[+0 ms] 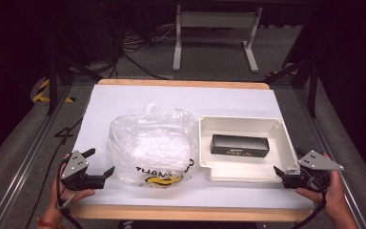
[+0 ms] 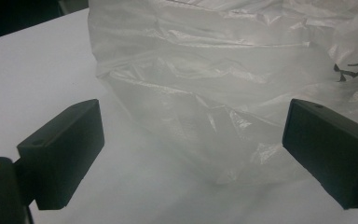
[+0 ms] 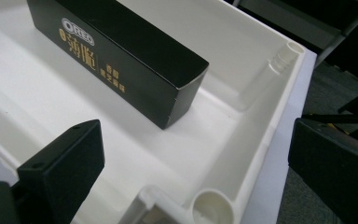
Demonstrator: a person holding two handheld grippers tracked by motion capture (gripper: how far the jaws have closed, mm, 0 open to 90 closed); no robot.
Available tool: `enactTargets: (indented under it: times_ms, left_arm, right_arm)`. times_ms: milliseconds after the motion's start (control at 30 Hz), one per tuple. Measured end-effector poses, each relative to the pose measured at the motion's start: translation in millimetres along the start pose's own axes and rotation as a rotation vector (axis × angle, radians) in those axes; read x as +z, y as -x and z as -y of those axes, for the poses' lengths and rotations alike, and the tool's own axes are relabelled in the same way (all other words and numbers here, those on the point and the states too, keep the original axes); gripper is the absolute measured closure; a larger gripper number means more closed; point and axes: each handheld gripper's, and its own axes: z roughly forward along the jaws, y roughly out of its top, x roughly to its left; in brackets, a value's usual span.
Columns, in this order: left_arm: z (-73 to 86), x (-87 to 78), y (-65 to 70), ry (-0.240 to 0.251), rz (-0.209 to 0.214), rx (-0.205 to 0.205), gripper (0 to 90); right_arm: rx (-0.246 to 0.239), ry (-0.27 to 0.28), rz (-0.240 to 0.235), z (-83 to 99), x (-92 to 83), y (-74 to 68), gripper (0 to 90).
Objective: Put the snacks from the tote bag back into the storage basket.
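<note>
Right hand-held gripper [image 1: 282, 175] at the near right corner of the white tray [image 1: 286, 138], jaws wide and empty, one jaw over the tray floor and the other outside the wall, so that the corner rim sits between them untouched; probably lined up either to steady the tray by its wall or to pass over it toward the black box [image 1: 239, 145]. Left hand-held gripper [image 1: 101, 164] low over the bench [image 1: 124, 100], jaws likewise wide and empty, aimed at the left flank of the clear plastic bag [image 1: 150, 143], near it but apart from it; likely poised to pinch the film.

Black box flat on the tray floor, lengthwise across it, well clear of every wall and so open to a grasp across its narrow sides; gold lettering on its upper face and, in the right gripper view, an oval logo on the black box [image 3: 116, 56]. Bag just beside the tray's left wall, slumped and crumpled, printed side toward the near edge of the bench.

Contents of the bag not discernible through the folded film; mouth of the bag not identifiable. Printed lettering on the bag cut off by creases. Far end of the box outside the right gripper view. Contact between bag and tray wall uncertain from the high view.
</note>
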Motion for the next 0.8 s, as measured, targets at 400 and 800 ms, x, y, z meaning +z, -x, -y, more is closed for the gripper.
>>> enactTargets:
  times_ms: [400,800]
  left_arm:
    - [-0.3,-5.3,-3.8,0.035,-0.009,-0.025,6.1]
    - [0.4,-8.1,-10.9,0.059,-0.051,-0.051,6.0]
  right_arm:
    - [0.164,0.066,0.046,29.6,3.3,-1.9,4.1]
    - [0.148,0.078,0.031,44.3,7.7,-5.3,4.2]
